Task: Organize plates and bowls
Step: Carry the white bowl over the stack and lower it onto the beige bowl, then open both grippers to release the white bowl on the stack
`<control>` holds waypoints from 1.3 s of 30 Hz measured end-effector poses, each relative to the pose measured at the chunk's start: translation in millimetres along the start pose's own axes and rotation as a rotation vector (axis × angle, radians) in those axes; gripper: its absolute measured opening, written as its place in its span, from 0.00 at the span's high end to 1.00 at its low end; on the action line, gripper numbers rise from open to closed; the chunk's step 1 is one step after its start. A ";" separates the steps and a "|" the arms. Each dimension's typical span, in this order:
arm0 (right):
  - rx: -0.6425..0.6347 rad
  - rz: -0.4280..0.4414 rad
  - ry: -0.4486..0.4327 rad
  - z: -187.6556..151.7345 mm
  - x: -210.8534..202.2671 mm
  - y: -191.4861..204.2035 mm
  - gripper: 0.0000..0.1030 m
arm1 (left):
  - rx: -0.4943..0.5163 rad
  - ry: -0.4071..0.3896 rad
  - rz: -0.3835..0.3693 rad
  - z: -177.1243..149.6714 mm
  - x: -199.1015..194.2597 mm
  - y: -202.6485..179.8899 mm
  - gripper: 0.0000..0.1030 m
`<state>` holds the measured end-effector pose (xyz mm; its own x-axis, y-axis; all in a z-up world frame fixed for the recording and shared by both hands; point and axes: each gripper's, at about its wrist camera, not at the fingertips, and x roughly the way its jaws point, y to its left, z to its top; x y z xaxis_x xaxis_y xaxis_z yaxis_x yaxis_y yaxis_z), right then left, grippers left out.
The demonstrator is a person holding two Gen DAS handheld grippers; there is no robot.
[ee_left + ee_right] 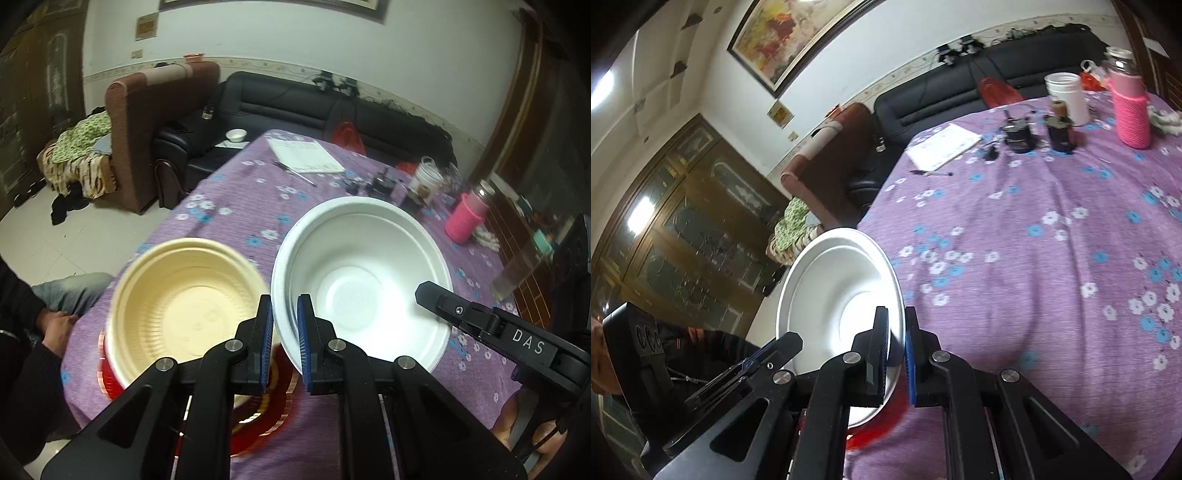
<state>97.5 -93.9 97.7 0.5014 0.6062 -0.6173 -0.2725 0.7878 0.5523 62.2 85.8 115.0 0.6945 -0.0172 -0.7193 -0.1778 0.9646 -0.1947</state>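
Note:
A white bowl (362, 280) hangs tilted above the purple flowered tablecloth (240, 206), held from two sides. My left gripper (284, 332) is shut on its near rim. The right gripper (424, 291) reaches in from the right and clamps the opposite rim. In the right wrist view the right gripper (897, 347) is shut on the white bowl's (834, 295) edge, and the left gripper (790, 343) shows at the lower left. A cream bowl with a red outside (184, 302) stands blurred to the left, above a red shape (258, 421) that I cannot identify.
At the table's far side lie a notebook (306, 157) and pen (295, 173), a white cup (426, 181), small dark items (1019, 136) and a pink-sleeved bottle (467, 218). A seated person's hand and leg (55, 306) are by the table's left edge. A black sofa (280, 103) is behind.

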 end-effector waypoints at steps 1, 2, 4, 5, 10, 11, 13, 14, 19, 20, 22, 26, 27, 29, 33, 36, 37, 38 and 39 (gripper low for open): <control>-0.009 0.004 0.006 -0.5 4.0 8.3 0.93 | -0.008 -0.004 0.006 0.6 -1.2 5.3 0.90; -0.018 0.007 0.009 -1.4 7.2 15.8 0.93 | -0.019 -0.009 0.012 0.9 -3.1 12.5 0.90; -0.041 0.014 0.021 -3.0 15.4 32.8 0.93 | -0.038 -0.014 0.024 0.7 -5.6 25.8 0.90; -0.050 0.016 0.026 -4.1 19.5 39.0 0.93 | -0.049 -0.016 0.034 0.8 -6.8 33.8 0.90; -0.083 0.036 0.072 -10.6 45.5 66.5 0.92 | -0.087 -0.011 0.067 -2.7 -7.1 62.2 0.90; -0.086 0.038 0.081 -11.8 50.4 70.3 0.92 | -0.093 -0.008 0.072 -3.2 -5.5 66.8 0.90; -0.092 0.040 0.108 -16.7 61.6 77.0 0.92 | -0.107 0.002 0.082 -5.2 -1.3 75.5 0.90; -0.093 0.041 0.118 -18.7 66.4 78.8 0.92 | -0.111 0.007 0.083 -6.2 0.4 77.7 0.90; -0.087 0.027 0.151 -26.7 87.7 80.9 0.92 | -0.130 0.035 0.088 -11.6 11.1 90.5 0.90; -0.088 0.022 0.155 -28.0 91.0 81.0 0.92 | -0.131 0.041 0.086 -13.3 12.2 93.0 0.90; -0.089 0.014 0.153 -29.7 94.0 82.2 0.92 | -0.134 0.053 0.080 -13.4 15.9 96.6 0.90; -0.094 0.004 0.152 -29.9 95.6 85.3 0.92 | -0.142 0.070 0.075 -13.6 19.7 100.2 0.90; -0.094 0.001 0.153 -30.2 96.2 86.1 0.92 | -0.143 0.071 0.075 -13.3 20.4 101.6 0.90; -0.093 0.000 0.156 -30.9 98.2 88.0 0.92 | -0.148 0.076 0.075 -13.2 21.5 104.5 0.90; -0.108 -0.008 0.159 -33.0 101.5 93.4 0.92 | -0.155 0.081 0.077 -13.7 22.5 109.9 0.90; -0.119 -0.013 0.166 -35.3 103.4 97.1 0.91 | -0.159 0.088 0.079 -14.3 23.9 113.4 0.90; -0.122 -0.014 0.167 -36.3 104.3 98.0 0.91 | -0.161 0.090 0.078 -14.9 24.3 114.7 0.90; -0.124 -0.015 0.169 -36.9 105.5 98.3 0.91 | -0.160 0.092 0.078 -15.2 25.0 115.3 0.90; -0.123 -0.016 0.172 -37.7 106.8 98.2 0.91 | -0.158 0.098 0.077 -15.5 26.1 115.5 0.90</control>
<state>93.4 52.3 64.9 0.3614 0.5951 -0.7178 -0.3689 0.7983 0.4761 48.9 192.7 63.5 0.6047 0.0218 -0.7962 -0.3400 0.9110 -0.2334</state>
